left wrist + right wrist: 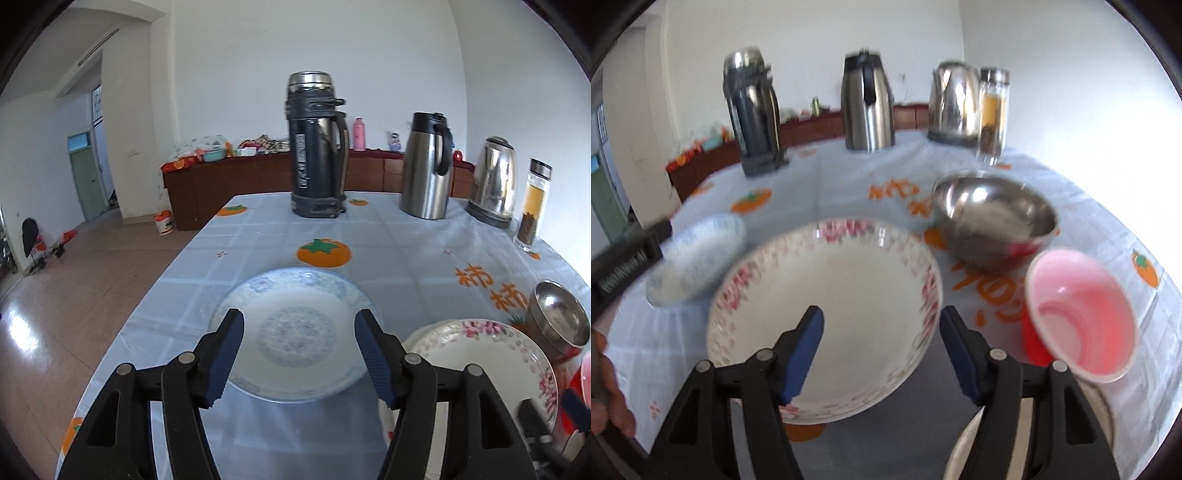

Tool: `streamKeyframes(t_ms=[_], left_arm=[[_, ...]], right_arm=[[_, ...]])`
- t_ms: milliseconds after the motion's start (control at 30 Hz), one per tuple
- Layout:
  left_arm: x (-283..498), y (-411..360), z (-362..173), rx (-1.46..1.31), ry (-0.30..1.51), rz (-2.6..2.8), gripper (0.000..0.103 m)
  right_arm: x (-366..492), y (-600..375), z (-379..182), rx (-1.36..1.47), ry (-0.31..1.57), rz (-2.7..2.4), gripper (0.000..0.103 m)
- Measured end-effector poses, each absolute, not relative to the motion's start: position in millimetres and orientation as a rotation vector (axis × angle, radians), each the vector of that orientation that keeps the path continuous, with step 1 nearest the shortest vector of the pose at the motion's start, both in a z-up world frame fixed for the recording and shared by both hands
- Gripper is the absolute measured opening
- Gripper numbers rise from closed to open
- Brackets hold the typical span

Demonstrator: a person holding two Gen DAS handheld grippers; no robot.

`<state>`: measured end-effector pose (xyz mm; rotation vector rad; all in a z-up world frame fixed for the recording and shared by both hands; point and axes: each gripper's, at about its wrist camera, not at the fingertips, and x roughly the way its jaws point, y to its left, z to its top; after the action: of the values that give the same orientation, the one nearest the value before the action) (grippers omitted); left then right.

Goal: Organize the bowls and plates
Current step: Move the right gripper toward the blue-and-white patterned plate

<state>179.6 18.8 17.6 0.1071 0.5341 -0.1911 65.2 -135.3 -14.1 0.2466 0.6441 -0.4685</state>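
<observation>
A blue-patterned plate (295, 332) lies on the tablecloth right in front of my left gripper (299, 354), which is open and empty above its near rim. A pink-flowered plate (827, 317) lies before my right gripper (881, 350), open and empty over its near edge; this plate shows at the right in the left wrist view (487, 365). A steel bowl (993, 218) stands behind it, and a pink bowl (1078, 314) sits to the right. The blue plate also shows in the right wrist view (698, 254).
A black thermos (317, 147), a steel jug (426, 166), a kettle (495, 181) and a tea bottle (533, 203) stand along the table's far side. The table's left edge (155, 280) drops to the floor. Another white rim (964, 446) shows at the lower right.
</observation>
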Motion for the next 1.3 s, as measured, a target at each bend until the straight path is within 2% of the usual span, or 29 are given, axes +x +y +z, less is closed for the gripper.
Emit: streamKeyframes(t_ms=[233, 567, 833, 1300], left_arm=[[196.3, 63.1, 21.0, 0.035, 0.529, -0.061, 0.065], [219.3, 111.9, 9.9, -0.085, 0.58, 0.086, 0.065], [211.3, 105.1, 13.3, -0.023, 0.507, 0.078, 0.065], [210.7, 102.6, 12.4, 0.01, 0.487, 0.084, 0.065]], right_arm=[[30.3, -118.6, 5.0, 0.293, 0.421, -0.336, 0.084], [29.6, -87.9, -9.5, 0.234, 0.397, -0.222, 0.084], [5.4, -67.6, 1.2, 0.152, 0.246, -0.197, 0.084], [18.9, -65.5, -0.9, 0.143, 0.313, -0.156, 0.085]])
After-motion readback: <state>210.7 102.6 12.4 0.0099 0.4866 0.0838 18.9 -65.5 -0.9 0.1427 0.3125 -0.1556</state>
